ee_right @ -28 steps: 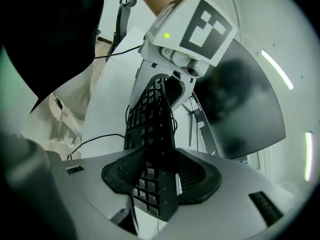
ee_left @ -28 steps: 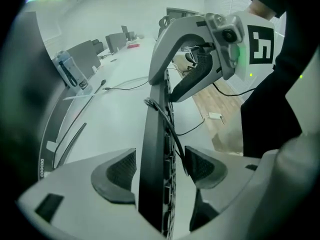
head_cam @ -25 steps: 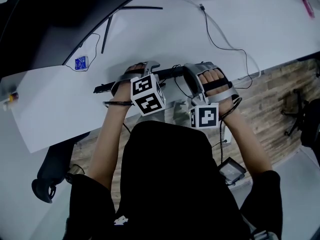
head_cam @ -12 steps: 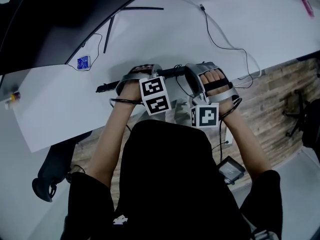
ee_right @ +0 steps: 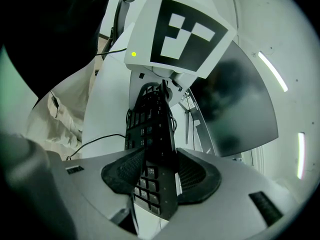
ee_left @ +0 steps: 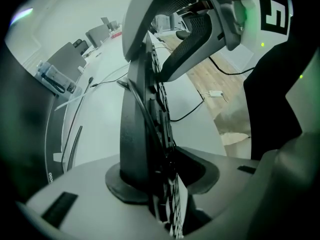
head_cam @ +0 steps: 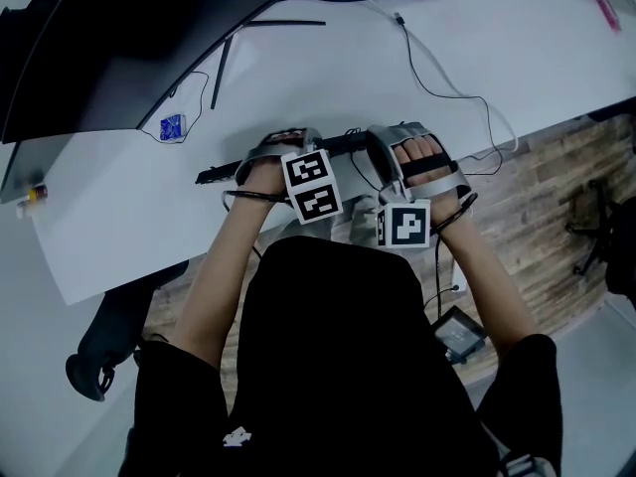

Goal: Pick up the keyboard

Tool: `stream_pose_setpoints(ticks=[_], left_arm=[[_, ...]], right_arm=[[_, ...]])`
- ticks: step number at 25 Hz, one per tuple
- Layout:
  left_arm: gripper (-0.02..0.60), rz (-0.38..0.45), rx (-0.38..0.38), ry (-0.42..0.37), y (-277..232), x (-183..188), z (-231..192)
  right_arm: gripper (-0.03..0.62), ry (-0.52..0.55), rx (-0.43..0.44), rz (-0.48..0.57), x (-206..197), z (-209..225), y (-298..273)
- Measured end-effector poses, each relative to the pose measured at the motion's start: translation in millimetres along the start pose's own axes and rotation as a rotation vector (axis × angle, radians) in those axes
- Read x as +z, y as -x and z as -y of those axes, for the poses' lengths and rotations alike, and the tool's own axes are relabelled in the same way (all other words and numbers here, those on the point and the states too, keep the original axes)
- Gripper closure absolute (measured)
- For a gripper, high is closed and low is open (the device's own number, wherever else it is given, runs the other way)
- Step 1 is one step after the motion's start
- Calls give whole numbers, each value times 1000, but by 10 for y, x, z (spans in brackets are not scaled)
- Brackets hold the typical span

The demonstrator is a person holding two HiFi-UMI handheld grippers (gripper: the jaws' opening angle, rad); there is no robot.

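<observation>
The keyboard (ee_right: 150,129) is clamped edge-on, mid-frame, in the part-closed jaws of the left gripper (ee_left: 162,179) and right gripper (ee_right: 160,176). The grasp is judged done; next, the 2 should be raised evenly.

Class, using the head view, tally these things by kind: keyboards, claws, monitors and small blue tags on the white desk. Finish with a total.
keyboard: 1
claws: 2 (left claw, right claw)
monitor: 1
blue tag: 1
Total: 5
</observation>
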State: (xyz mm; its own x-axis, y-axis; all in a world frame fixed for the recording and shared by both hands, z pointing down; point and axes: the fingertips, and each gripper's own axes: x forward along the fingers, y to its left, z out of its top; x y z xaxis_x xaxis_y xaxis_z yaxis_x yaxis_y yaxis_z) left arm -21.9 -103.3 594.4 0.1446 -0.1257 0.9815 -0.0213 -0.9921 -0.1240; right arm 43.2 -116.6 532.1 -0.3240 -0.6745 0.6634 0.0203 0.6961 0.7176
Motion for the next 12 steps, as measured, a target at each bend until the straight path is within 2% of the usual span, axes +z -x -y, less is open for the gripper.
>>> stream_pose_setpoints(ticks=[5, 12], left_arm=[[433, -4, 20, 2, 2, 2, -2], [449, 4, 46, -6, 6, -4, 9]], right_arm=[[405, -31, 12, -2, -5, 0, 0], [405, -185, 66, 71, 52, 46, 76]])
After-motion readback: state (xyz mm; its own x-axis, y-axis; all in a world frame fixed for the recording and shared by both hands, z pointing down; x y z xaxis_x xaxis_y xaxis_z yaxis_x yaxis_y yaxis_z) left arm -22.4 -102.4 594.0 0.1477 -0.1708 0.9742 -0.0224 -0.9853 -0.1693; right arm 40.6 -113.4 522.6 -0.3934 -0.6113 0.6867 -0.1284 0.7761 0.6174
